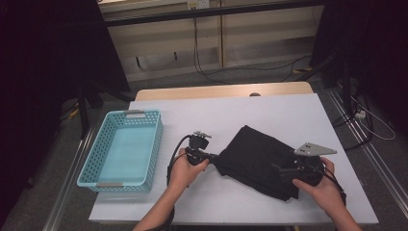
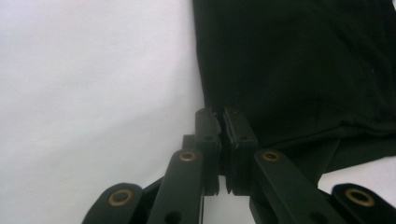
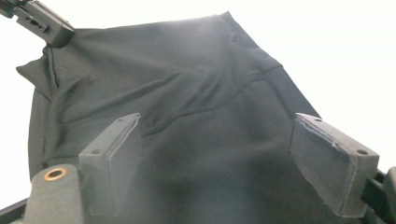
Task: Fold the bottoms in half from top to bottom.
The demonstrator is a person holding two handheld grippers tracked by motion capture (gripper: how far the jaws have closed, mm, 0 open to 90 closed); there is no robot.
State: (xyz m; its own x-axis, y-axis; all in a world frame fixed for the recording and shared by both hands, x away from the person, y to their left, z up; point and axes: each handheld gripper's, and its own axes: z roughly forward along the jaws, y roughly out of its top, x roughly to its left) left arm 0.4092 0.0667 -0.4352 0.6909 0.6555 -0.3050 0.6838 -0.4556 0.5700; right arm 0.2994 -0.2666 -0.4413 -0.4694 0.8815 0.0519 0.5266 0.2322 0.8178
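Left gripper [image 2: 221, 122] is pinched tight on the edge of the black garment [image 1: 262, 159], jaws pressed together with a thin fold of cloth between the pads; in the right gripper view it bites the garment's far left corner [image 3: 46, 29]. Right gripper [image 3: 229, 163] stands spread wide, pads either side of the cloth's near part and not pressing on it; whether they touch the fabric I can't tell. Garment lies folded and rumpled on the table's right half, a seam curving across its middle, one corner pointing away from the person, left corner pulled toward the left hand [image 1: 185, 166]. Right hand [image 1: 323, 185] sits at the garment's near right edge, grey three-cornered plate [image 1: 315, 149] on top of its gripper. Table [image 1: 226, 108] is matte white, with a bare wooden strip along the far edge. Light blue perforated basket [image 1: 154, 144] sits on the table's left end, well apart from the garment, grey handles at both short ends. Beyond the table: grey floor, a pale wall panel with black cables [image 1: 197, 53] hanging down and running across the floor, dark equipment both sides, metal rails along the floor at left and right.
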